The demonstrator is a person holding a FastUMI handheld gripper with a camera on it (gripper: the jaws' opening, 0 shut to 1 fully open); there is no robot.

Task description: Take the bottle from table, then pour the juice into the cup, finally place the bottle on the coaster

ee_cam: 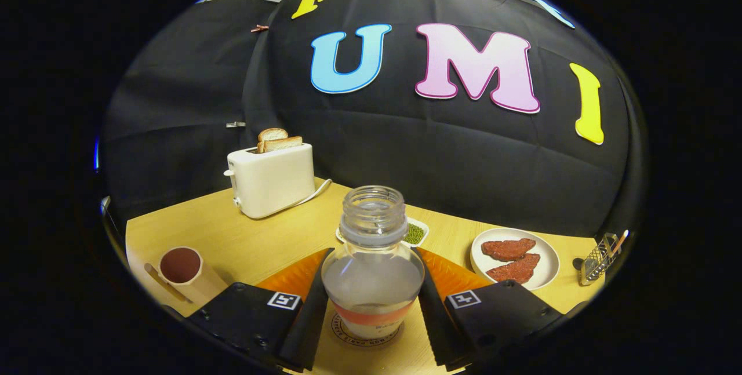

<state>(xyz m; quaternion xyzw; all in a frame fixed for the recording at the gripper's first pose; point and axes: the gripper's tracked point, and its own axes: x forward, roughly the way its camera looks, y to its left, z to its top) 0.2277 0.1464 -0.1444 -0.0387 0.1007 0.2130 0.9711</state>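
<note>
A clear bottle (pixel 372 270) with no cap stands upright on a round coaster (pixel 348 333), right between my fingers. It holds pale liquid, with an orange band low on its body. My gripper (pixel 372 253) is shut on the bottle, one finger pressing each side of its wide belly. The cup (pixel 181 268), pale outside with a dark red fill, stands to the left of the left finger (pixel 313 299), near the table's edge.
A white toaster (pixel 272 181) holding bread slices stands at the back left of the wooden table (pixel 255 241). A small dish of green bits (pixel 415 233) sits behind the bottle. To the right are a white plate (pixel 549 259) with two reddish patties and a metal rack (pixel 600 258).
</note>
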